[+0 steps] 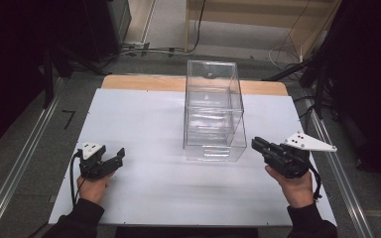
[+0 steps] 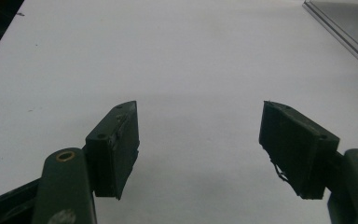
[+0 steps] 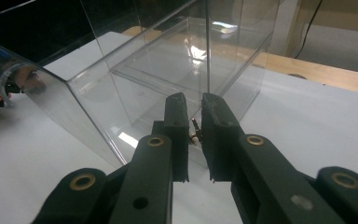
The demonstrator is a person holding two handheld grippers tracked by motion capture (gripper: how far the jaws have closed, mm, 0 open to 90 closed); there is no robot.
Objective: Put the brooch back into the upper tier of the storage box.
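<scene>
One clear box stands between two grippers on the table.

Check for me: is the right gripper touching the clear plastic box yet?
Apart. In the high view, white table shows between the right gripper and the clear plastic box. The right gripper view has its nearly closed jaws pointing at the box's near corner, short of it.

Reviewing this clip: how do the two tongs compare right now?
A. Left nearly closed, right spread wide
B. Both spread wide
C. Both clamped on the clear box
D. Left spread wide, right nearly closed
D. In the left gripper view the left tongs stand far apart over the bare white table; in the right gripper view the right tongs leave a narrow gap, pointing at the clear box and holding nothing.
</scene>
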